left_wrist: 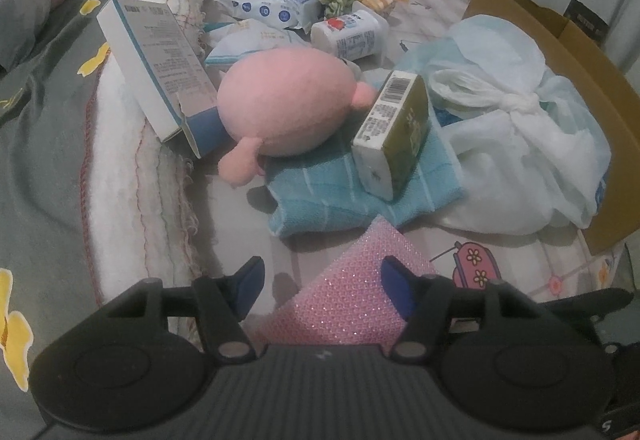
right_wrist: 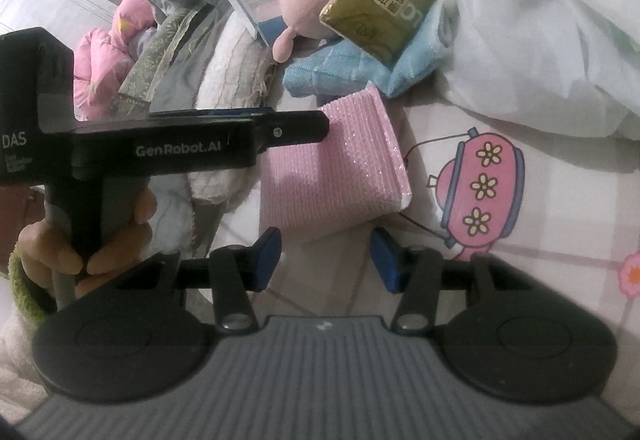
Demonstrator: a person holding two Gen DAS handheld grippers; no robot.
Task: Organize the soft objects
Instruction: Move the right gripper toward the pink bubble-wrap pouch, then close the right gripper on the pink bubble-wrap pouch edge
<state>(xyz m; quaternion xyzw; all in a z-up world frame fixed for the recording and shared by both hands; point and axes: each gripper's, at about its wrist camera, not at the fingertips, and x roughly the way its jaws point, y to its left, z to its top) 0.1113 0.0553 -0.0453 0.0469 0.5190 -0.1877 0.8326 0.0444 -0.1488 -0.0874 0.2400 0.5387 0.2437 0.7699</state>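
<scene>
A pink sponge [left_wrist: 352, 292] is seen on the bed [left_wrist: 520, 260], between the wide-open jaws of the left gripper [left_wrist: 322, 280], nothing clamped. The right gripper [right_wrist: 324, 256] is held open too, sponge at 12 o'clock. A cardboard box [left_wrist: 592, 96] at 2 o'clock is filled by a knotted plastic bag [left_wrist: 520, 136].

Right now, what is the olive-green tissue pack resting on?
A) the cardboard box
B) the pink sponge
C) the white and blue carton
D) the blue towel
D: the olive-green tissue pack sits tilted on the blue towel, beside the pink plush toy; the pink sponge lies apart, nearer the open left gripper.
</scene>
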